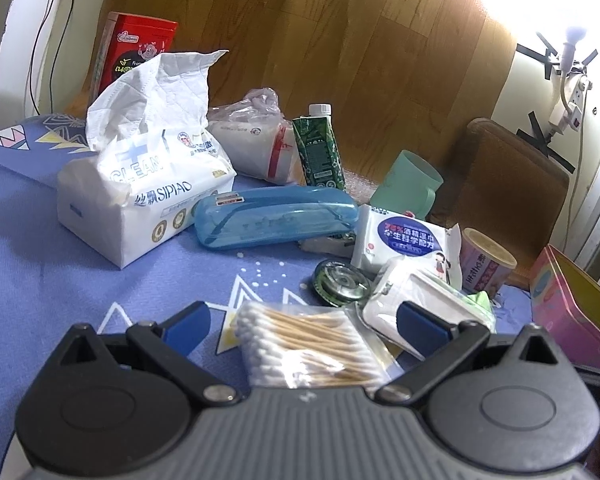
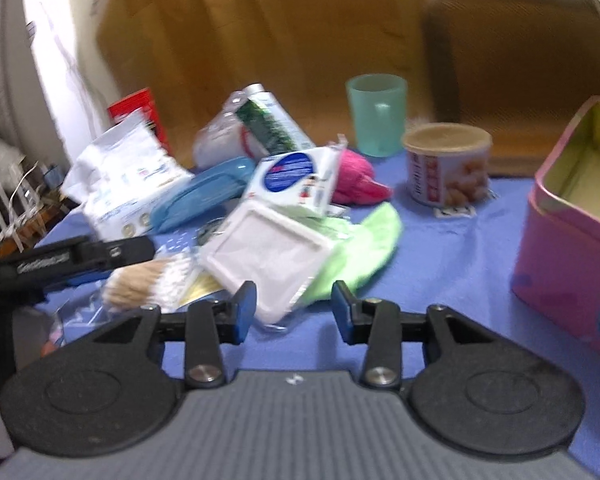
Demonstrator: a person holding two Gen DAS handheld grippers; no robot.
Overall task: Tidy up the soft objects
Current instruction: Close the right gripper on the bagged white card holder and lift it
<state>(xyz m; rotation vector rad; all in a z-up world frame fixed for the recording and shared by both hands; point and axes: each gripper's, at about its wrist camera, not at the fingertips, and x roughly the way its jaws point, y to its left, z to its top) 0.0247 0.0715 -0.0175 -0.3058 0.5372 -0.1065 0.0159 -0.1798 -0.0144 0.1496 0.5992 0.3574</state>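
In the left wrist view my left gripper [image 1: 304, 320] stands open wide on the blue cloth-covered table. A clear bag of cotton swabs [image 1: 304, 344] lies loose between its fingers. My right gripper [image 2: 294, 306] is open too. The near corner of a white cotton pad pack [image 2: 268, 248] reaches in beside its left pad, apart from the right one. Behind that pack lie a green cloth [image 2: 364, 248], a wet wipes pack [image 2: 296, 176] and a pink cloth [image 2: 356, 180]. A tissue pack [image 1: 140, 192] sits at the left.
An open pink tin [image 2: 560, 248] stands at the right. A blue case [image 1: 276, 216], a green carton [image 1: 320, 148], a mint cup [image 2: 376, 112], a can [image 2: 448, 168] and a round green tape disc [image 1: 342, 280] crowd the middle. A red box [image 1: 136, 52] stands behind the tissue pack.
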